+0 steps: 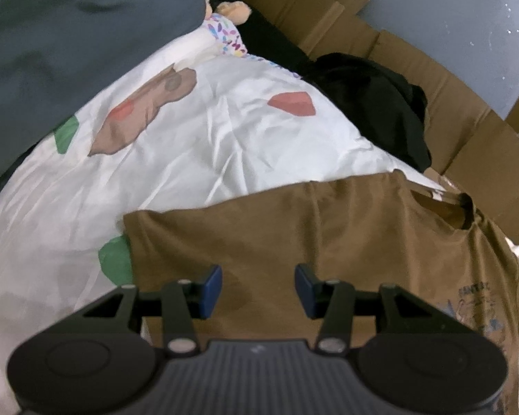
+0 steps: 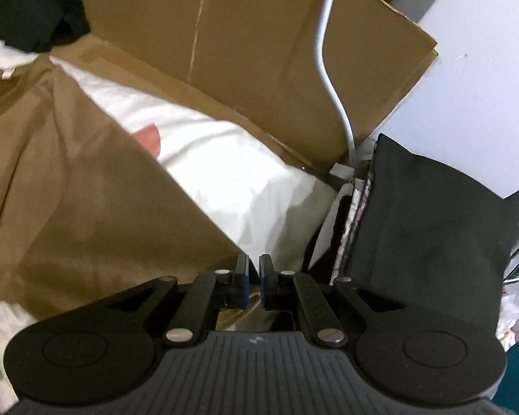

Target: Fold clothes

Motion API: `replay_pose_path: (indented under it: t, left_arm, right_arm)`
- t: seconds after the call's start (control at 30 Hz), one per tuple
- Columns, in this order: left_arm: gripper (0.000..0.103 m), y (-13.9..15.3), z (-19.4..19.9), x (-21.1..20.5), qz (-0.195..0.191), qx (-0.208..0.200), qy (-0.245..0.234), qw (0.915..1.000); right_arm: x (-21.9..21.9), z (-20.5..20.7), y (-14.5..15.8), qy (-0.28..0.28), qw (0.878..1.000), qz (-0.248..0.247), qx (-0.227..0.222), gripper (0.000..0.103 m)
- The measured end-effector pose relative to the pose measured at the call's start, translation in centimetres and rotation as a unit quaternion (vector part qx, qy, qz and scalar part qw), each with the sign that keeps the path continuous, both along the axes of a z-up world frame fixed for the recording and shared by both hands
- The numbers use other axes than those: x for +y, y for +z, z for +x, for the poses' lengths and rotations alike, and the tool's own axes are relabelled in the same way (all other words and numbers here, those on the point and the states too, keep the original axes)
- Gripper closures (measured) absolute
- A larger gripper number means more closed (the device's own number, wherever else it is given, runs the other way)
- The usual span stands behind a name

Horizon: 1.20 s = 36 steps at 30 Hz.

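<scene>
Tool [image 1: 258,285] on the left hangs spread above the brown cotton T-shirt [image 1: 294,235], empty, likely lining up a grab. Right tool [image 2: 254,269], nearly pressed together, pinches nothing clearly at that shirt's edge.

The brown T-shirt [image 1: 294,242] is cut off by the lower and right edges of the left wrist view, and its printed chest motif [image 1: 481,314] is too blurred to read. The left gripper [image 1: 258,288] hides the cloth beneath it. On the far side of the printed sheet [image 1: 204,145], the doll [image 1: 225,31] is half hidden behind a grey pillow [image 1: 69,45]. The black garment [image 2: 34,10] runs off the right wrist view's top left corner.
</scene>
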<state>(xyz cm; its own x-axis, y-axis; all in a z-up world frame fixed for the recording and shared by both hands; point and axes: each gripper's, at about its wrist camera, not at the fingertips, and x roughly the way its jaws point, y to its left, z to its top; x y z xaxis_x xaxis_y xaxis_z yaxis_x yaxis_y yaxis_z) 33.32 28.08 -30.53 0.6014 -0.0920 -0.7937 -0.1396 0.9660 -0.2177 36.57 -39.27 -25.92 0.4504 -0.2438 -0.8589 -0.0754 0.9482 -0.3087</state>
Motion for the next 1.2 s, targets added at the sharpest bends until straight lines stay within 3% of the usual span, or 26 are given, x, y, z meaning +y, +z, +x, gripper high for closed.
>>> replay_pose_path:
  t: [0.3, 0.53, 0.87, 1.2]
  left_arm:
    - [0.053, -0.8, 2.6, -0.5, 0.003, 0.003, -0.001, 1.0]
    - [0.051, -0.6, 4.8, -1.9, 0.004, -0.007, -0.011, 0.9999]
    - [0.04, -1.6, 6.7, -3.8, 0.002, -0.01, -0.028, 0.9996]
    - [0.04, -2.0, 7.9, -4.8, -0.011, -0.029, -0.035, 0.9989]
  right_arm:
    - [2.8, 3.4, -0.9, 0.012, 0.998, 0.053, -0.034, 0.085]
    - [5.7, 6.5, -1.5, 0.024, 0.993, 0.103, -0.05, 0.07]
    - [9.0, 8.5, -3.2, 0.044, 0.992, 0.114, -0.04, 0.07]
    - [10.7, 9.3, -5.2, 0.057, 0.99, 0.127, -0.029, 0.069]
